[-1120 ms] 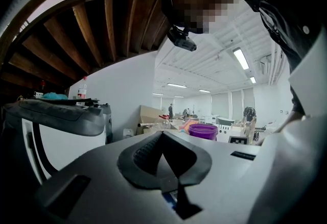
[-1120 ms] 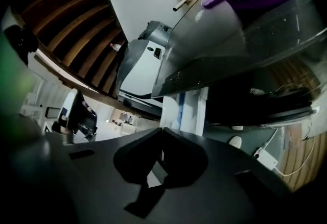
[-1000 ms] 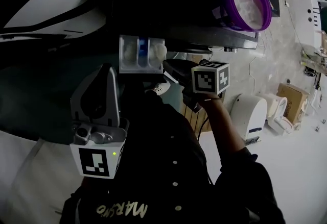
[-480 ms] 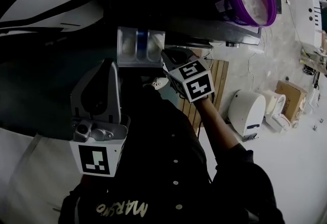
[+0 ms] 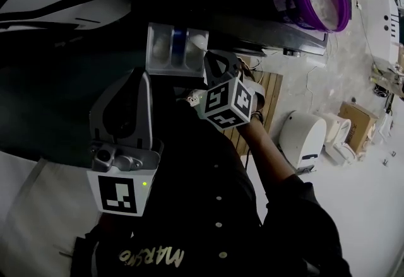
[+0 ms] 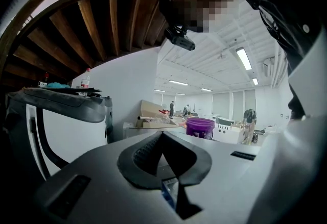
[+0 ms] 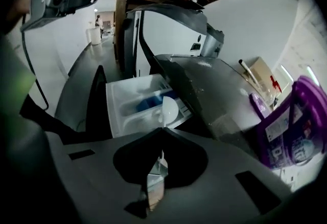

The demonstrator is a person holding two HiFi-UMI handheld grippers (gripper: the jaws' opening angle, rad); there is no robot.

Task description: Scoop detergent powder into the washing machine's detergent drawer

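Jaws on the right gripper (image 7: 162, 133) are clamped on the scoop (image 7: 167, 110), tilted over the open drawer (image 7: 127, 100), so this dose looks delivered; left gripper (image 6: 163, 139) jaws are pressed together, empty, nearer, and the drawer is left to be shut.

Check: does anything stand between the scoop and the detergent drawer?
Nothing visible does. The scoop, clamped in the right gripper, sits right at the open drawer, with no lid or other object between them.
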